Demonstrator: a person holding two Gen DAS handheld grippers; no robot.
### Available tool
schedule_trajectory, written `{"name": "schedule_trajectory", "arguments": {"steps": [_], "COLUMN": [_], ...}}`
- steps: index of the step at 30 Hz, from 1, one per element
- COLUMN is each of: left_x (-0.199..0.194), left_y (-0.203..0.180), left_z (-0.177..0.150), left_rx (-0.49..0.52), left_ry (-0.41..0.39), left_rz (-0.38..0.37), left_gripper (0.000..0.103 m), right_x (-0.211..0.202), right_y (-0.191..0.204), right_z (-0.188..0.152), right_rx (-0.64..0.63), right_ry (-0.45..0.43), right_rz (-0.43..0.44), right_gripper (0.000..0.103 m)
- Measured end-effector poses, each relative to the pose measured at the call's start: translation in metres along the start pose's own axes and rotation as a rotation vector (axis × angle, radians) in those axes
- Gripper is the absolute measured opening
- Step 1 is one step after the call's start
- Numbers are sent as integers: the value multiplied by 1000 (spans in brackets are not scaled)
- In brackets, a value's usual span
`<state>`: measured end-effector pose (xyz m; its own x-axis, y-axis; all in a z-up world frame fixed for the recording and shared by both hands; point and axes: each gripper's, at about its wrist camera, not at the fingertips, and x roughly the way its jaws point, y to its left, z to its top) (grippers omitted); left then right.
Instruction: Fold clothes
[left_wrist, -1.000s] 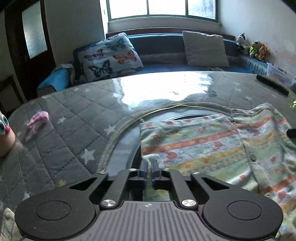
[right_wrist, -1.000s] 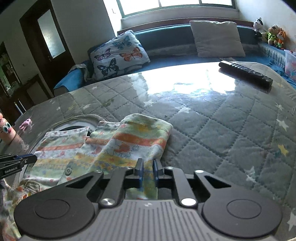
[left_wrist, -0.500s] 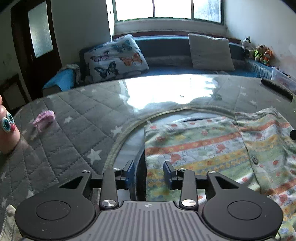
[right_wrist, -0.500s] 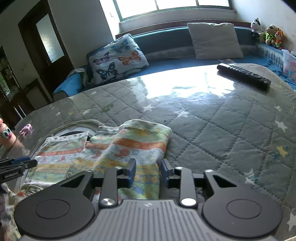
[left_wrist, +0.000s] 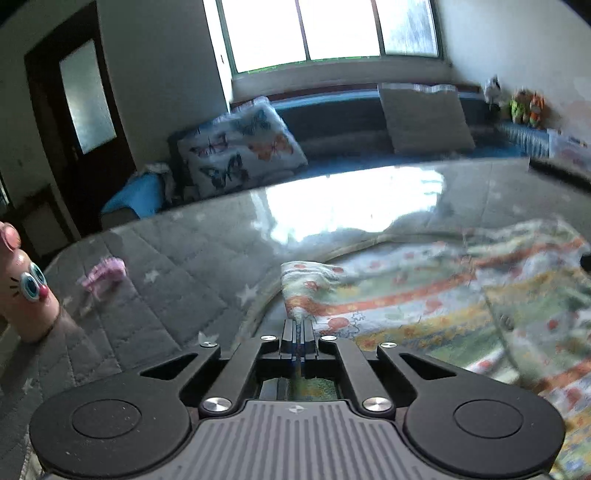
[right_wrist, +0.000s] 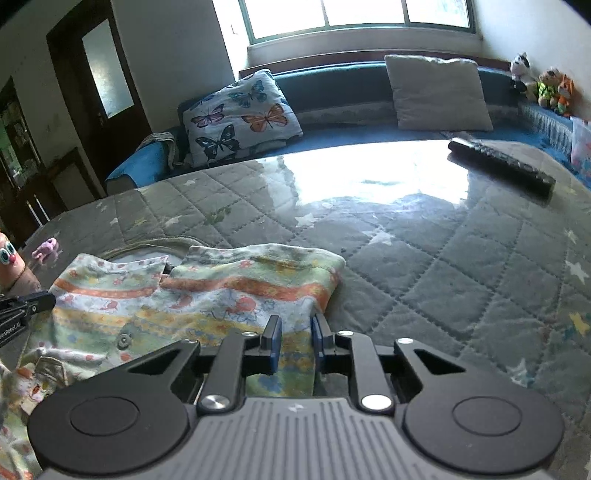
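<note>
A child's striped, flower-printed garment (left_wrist: 406, 295) lies spread on the grey quilted table top (left_wrist: 166, 295). My left gripper (left_wrist: 297, 328) is shut on the garment's left edge, and the cloth rises in a small peak from its tips. In the right wrist view the same garment (right_wrist: 221, 291) shows a button and a folded right side. My right gripper (right_wrist: 295, 332) straddles that right edge with its jaws closing; cloth lies between the fingers, and a gap still shows. The left gripper's tip (right_wrist: 22, 306) shows at the left border.
A black remote (right_wrist: 502, 166) lies at the far right of the table. A small pink item (left_wrist: 103, 273) and a toy with googly eyes (left_wrist: 26, 291) sit at the left. Behind the table runs a blue bench with a butterfly cushion (right_wrist: 240, 114).
Both grippers opened and then closed again. The left one is now pinched on the garment's left edge, which has lifted. The right one's jaws have narrowed around the right edge.
</note>
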<state>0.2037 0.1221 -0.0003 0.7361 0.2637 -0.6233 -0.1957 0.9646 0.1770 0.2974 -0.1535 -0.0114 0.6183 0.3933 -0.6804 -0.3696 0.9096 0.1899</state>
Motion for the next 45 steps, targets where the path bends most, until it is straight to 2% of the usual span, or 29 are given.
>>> {"name": "schedule_trajectory", "arguments": {"steps": [3,8,14,19,22,25,33,39,45], "left_x": [3,-7,-8,-10,-14,-17,-15,-14,-12], "left_y": [5,14,15,11,14,15,5,4,4], "left_z": [-2,-3,-10,-14,-13,-12,-16,-18,-18], "left_rx": [-20,-14,33,71,60,62,120,130,119], "left_ry": [26,21,42,32,30,24,26,18,7], "left_rz": [-5,-29,-59,-44,-49,-50,-72,-70,-64], "left_gripper": [9,9,9,12,13,13,13,13,13], "right_x": [-4,-14,-22,-32,-39,-45,-56,-53,-76], "right_y": [5,18,48,64,69,82,163,207,218], "right_z": [3,1,-19,-38,-40,-41,-60,-83,-114], "right_rx": [-11,-60,-174,-290,-298,-304,-465,-584,-684], "right_ry": [-10,-8,43,49,59,62,89,141,169], "right_rz": [-9,43,120,100,110,175,422,516,570], "right_gripper": [21,33,35,39,39,39,39,38,39]}}
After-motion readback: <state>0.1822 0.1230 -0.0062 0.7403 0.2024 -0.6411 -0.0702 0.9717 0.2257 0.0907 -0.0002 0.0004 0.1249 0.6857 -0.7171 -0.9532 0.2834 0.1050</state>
